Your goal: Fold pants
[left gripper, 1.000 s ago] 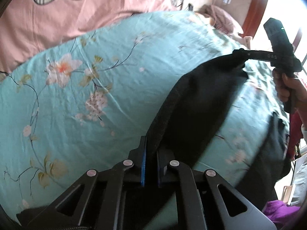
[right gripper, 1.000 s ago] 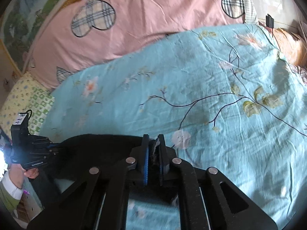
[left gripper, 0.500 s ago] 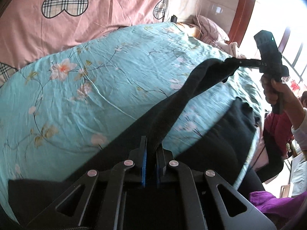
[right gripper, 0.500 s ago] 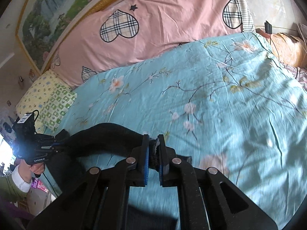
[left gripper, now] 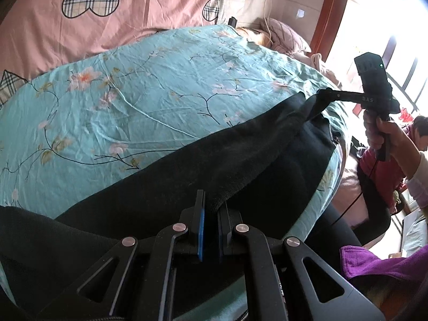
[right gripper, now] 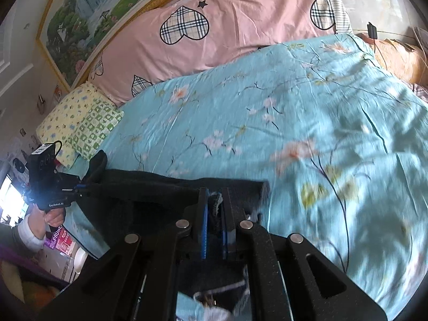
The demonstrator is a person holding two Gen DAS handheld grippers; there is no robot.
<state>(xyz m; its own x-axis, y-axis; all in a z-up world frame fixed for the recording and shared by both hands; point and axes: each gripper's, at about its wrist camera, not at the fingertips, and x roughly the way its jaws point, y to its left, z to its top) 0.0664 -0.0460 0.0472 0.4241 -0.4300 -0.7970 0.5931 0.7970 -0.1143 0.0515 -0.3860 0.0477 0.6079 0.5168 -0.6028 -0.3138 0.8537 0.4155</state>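
Black pants [left gripper: 240, 155] lie stretched across the near edge of a turquoise flowered bedspread [left gripper: 160, 85]. My left gripper [left gripper: 211, 208] is shut on one end of the pants' edge. My right gripper [right gripper: 214, 203] is shut on the other end, where a bit of white lining shows between the jaws. In the left wrist view the right gripper [left gripper: 321, 93] holds the far end of the fabric at the bed's right edge. In the right wrist view the left gripper [right gripper: 83, 186] holds the pants [right gripper: 160, 187] at the left. The fabric runs taut between both grippers.
Pink pillows with plaid hearts [right gripper: 227, 26] line the headboard. A yellow and green pillow [right gripper: 80, 125] lies at the bed's left side. A purple cloth [left gripper: 379, 264] and a seated person [left gripper: 417, 133] are beside the bed. A window [left gripper: 388, 26] is at the right.
Both grippers have pulled back toward the near edge of the bed and lowered the pants. The fabric, earlier lifted in a band above the bedspread, now lies lower and flatter.
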